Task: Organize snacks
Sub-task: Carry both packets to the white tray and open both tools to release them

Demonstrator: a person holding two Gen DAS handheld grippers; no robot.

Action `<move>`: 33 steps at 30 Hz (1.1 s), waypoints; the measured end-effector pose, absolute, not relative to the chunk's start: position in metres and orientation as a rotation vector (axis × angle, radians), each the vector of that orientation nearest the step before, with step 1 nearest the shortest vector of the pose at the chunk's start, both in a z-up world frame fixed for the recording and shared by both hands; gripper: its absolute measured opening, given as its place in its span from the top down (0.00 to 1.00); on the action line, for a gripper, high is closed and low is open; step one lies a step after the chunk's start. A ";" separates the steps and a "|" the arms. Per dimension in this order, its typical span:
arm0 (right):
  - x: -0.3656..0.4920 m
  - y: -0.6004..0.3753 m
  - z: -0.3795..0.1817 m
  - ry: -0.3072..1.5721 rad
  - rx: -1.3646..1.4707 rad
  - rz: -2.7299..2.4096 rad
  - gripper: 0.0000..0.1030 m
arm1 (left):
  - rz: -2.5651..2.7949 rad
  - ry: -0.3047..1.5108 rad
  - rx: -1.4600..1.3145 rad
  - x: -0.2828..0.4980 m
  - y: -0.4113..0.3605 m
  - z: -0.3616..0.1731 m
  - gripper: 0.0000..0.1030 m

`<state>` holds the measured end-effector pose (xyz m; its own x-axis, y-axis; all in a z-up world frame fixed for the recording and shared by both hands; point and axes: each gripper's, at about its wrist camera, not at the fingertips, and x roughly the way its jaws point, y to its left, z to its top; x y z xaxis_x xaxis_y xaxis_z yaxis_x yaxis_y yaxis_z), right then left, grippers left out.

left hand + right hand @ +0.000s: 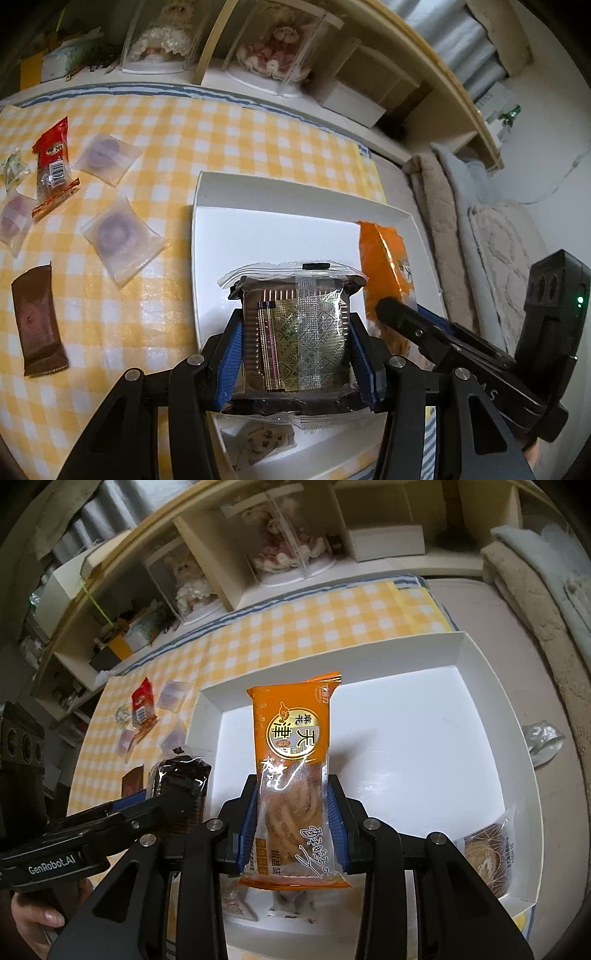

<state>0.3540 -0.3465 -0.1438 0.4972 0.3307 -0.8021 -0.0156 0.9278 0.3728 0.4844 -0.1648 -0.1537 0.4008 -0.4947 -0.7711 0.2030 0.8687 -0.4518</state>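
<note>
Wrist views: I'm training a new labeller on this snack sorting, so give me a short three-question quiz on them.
1. True or false: the left gripper is shut on a brown biscuit pack.
2. What does the right gripper hold? A) red pack B) orange twist pack C) nothing
3. Fill in: both held snacks are over the white ____.

Key
1. True.
2. B, the orange twist pack.
3. Tray. Other snacks, such as the red pack, lie on the checked cloth.
</note>
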 end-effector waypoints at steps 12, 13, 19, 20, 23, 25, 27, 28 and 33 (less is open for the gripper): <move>0.367 -0.356 -0.155 1.051 0.350 0.192 0.66 | -0.405 1.044 -0.223 0.492 -0.181 -0.159 0.35; 0.369 -0.355 -0.156 1.055 0.347 0.192 0.66 | -0.401 1.038 -0.206 0.491 -0.181 -0.158 0.32; 0.375 -0.349 -0.162 1.064 0.331 0.204 0.43 | -0.382 1.028 -0.139 0.473 -0.179 -0.156 0.15; 0.376 -0.349 -0.162 1.071 0.326 0.198 0.28 | -0.384 1.030 -0.137 0.470 -0.174 -0.157 0.13; 0.369 -0.349 -0.157 1.056 0.290 0.153 0.15 | -0.374 1.039 -0.140 0.468 -0.172 -0.158 0.05; 0.364 -0.352 -0.154 1.061 0.275 0.139 0.11 | -0.370 1.042 -0.146 0.466 -0.170 -0.157 0.00; 0.360 -0.356 -0.152 1.063 0.270 0.129 0.04 | -0.370 1.041 -0.145 0.464 -0.169 -0.157 0.00; 0.357 -0.357 -0.151 1.062 0.264 0.125 0.00 | -0.371 1.042 -0.143 0.462 -0.169 -0.156 0.00; 0.347 -0.364 -0.145 1.065 0.256 0.096 0.00 | -0.374 1.052 -0.134 0.460 -0.167 -0.153 0.00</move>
